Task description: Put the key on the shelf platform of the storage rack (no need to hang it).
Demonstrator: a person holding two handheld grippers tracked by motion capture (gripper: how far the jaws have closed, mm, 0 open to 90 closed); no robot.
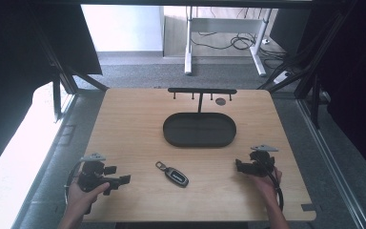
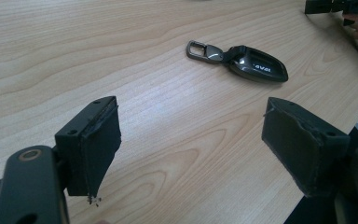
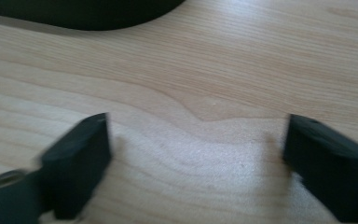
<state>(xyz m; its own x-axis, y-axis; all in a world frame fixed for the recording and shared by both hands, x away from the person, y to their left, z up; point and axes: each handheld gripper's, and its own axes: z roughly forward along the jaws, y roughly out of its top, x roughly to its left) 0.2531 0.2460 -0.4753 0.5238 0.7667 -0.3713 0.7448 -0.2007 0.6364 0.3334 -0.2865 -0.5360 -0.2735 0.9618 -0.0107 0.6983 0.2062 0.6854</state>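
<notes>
Wooden table (image 1: 133, 124), both tools (image 1: 124, 180) (image 1: 238, 165) wide open, empty

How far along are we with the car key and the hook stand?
Nothing looks done yet: the car key lies flat on the table, apart from the dark oval tray and its hook stand. Nothing is in hand; the left claw and right claw stand open and empty either side of the key. Probably left: grasp the key and take it to the stand.

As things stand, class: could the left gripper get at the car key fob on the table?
Probably yes. The left gripper has open jaws, and the car key fob lies flat ahead of them, with bare wooden table between.
</notes>
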